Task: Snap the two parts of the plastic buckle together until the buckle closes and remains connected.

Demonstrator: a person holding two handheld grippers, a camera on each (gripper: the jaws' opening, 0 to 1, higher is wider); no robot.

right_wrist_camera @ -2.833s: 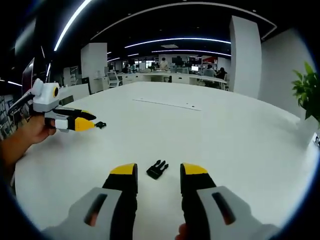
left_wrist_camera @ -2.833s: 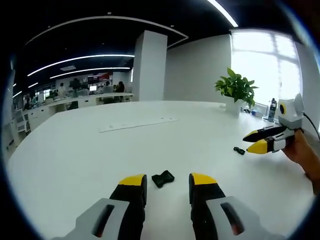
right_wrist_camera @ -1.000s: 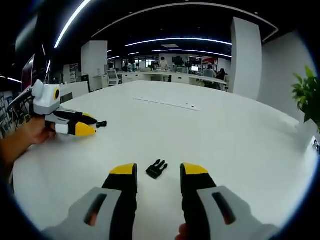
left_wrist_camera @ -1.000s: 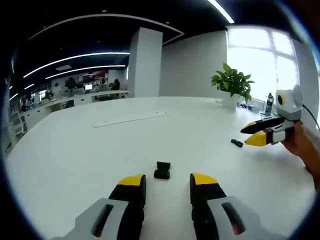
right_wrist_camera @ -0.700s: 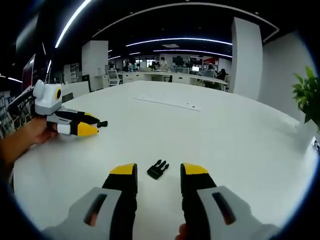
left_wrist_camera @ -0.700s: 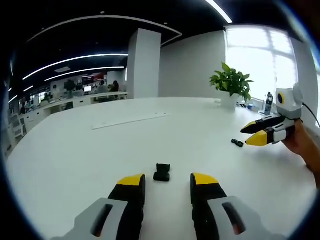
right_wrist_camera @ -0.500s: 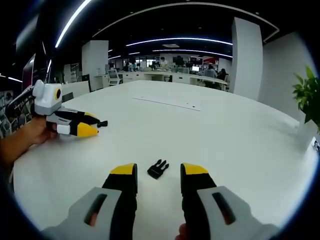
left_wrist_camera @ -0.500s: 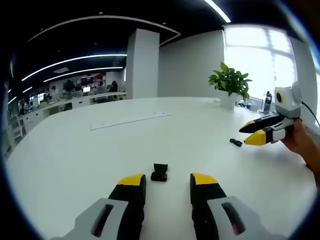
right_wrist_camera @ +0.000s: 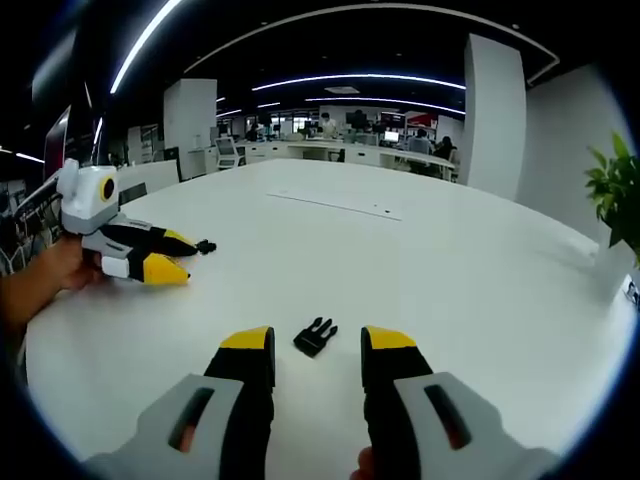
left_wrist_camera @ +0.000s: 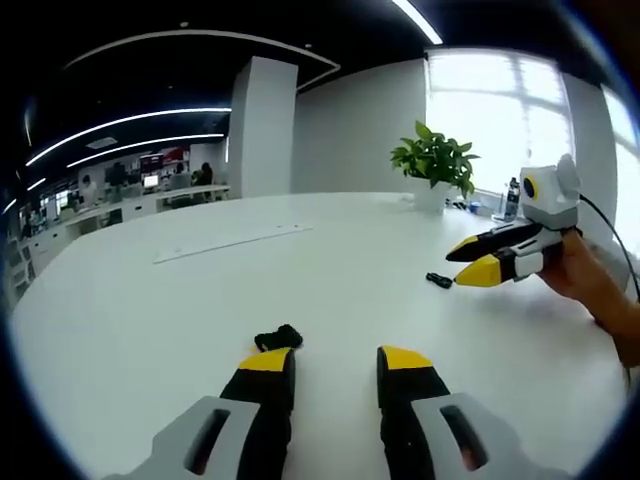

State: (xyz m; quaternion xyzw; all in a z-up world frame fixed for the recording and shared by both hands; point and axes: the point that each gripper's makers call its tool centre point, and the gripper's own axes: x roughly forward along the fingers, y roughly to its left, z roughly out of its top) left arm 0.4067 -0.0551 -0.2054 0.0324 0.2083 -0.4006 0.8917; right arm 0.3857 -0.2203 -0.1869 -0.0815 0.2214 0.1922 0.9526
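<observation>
Partly hidden: socket half behind left tongs; pronged half clear.

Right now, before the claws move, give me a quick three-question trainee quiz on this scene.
1. True or false: the pronged buckle half is snapped into the other half.
2. What lies on the table just ahead of the right claw? A) pronged buckle half B) plant C) bottle
3. Fill in: the left claw and the right claw both stand ____.
Key: 1 false; 2 A; 3 open.
</observation>
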